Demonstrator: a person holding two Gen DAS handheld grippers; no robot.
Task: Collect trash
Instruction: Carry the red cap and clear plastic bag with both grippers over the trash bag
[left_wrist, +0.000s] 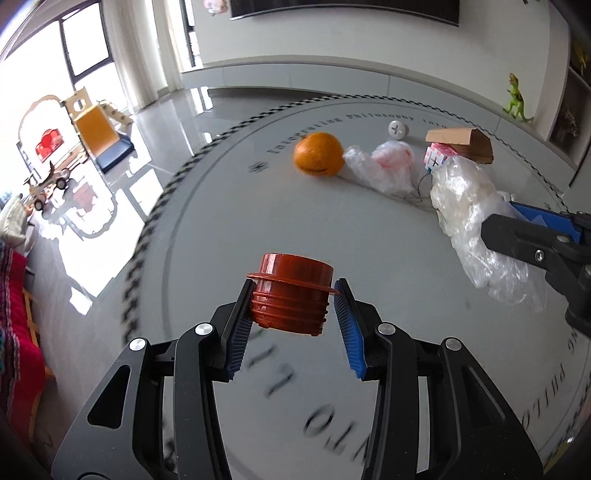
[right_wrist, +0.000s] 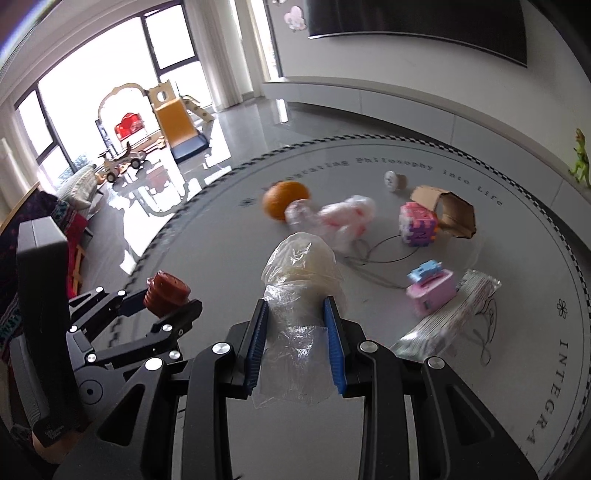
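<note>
Two grippers, each holding one piece of trash above the round tabletop (right_wrist: 443, 424).

Right gripper (right_wrist: 297, 343) pinches a crumpled clear plastic bag (right_wrist: 301, 273); its contents cannot be told. Left gripper (left_wrist: 295, 317) clamps a red-brown threaded cap (left_wrist: 291, 291) between its blue pads. Ahead of both lie an open, torn cardboard box (right_wrist: 448, 210) whose inside shows nothing, a second plastic bag (right_wrist: 343, 218), an orange (right_wrist: 284, 199) and a pink block cube (right_wrist: 417, 223).

Black left claw (left_wrist: 293, 325), right claw (right_wrist: 297, 347), blue ribbed pads (left_wrist: 351, 338) (silver screws)
</note>
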